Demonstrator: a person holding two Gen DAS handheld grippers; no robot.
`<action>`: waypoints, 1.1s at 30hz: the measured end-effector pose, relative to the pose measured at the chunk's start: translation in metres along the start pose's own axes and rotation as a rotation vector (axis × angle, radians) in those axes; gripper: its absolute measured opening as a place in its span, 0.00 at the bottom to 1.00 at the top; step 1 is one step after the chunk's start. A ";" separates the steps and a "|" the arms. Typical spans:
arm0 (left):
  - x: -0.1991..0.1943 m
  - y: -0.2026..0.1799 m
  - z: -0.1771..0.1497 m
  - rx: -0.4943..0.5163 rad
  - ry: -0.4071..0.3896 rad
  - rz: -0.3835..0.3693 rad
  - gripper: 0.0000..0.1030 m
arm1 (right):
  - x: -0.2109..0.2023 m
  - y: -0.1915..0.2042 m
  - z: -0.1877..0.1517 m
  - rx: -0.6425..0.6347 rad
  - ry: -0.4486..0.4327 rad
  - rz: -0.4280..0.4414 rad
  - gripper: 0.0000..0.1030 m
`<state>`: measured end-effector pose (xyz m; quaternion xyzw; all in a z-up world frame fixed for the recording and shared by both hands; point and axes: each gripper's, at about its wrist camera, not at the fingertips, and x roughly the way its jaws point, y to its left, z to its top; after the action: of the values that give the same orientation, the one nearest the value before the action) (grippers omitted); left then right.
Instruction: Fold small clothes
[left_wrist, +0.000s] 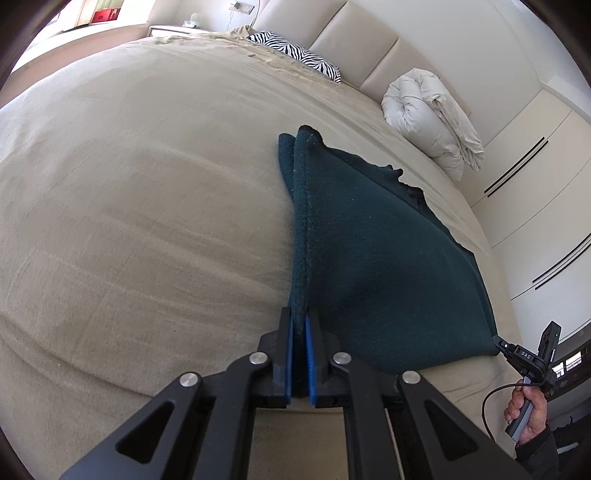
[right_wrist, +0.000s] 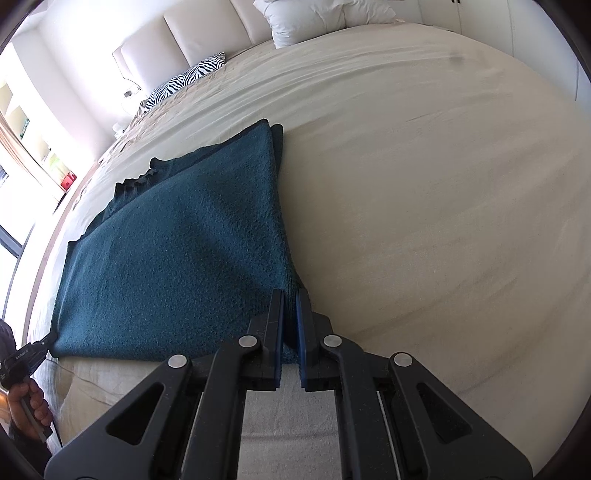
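**Two claws pinch a teal knit at its near corners, mid-fold on a wide bed**

A beige bed cover (left_wrist: 129, 221) fills the scene and serves as the folding surface, broad and bare enough that the teal garment (left_wrist: 369, 266) can lie flat on it. The garment, apparently a small sweater already doubled over, rests near the bed's near edge, its layered far end pointing toward the padded headboard (left_wrist: 351, 40). Holding both near corners taut would seem to keep the layers aligned for the next fold away from the person. The left gripper (left_wrist: 300, 328) is clamped on the garment's near left corner, cloth visibly caught between its blue pads; the right gripper (right_wrist: 290, 317) is likewise closed on the near right corner. Each is held by a hand (left_wrist: 526, 410) at the bed's edge. Farther off, a rolled white duvet (left_wrist: 428, 122) sits by the headboard on the right, and a zebra-print pillow (left_wrist: 295, 55) lies at far centre. Both are well apart from the garment; nothing obstructs a fold forward.
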<state>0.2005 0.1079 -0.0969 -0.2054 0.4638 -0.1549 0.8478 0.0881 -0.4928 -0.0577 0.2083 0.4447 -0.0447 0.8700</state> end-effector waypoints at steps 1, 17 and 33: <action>0.000 0.001 -0.001 0.000 0.000 0.000 0.08 | 0.001 -0.001 0.000 0.004 0.001 0.005 0.05; -0.049 -0.036 0.006 0.092 -0.129 0.108 0.45 | -0.043 -0.011 0.004 0.115 -0.064 0.059 0.28; 0.084 -0.139 -0.008 0.351 0.056 0.234 0.58 | 0.096 0.129 -0.021 0.269 0.253 0.631 0.25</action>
<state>0.2271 -0.0527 -0.0931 0.0049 0.4737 -0.1391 0.8696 0.1636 -0.3564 -0.1030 0.4514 0.4531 0.1938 0.7439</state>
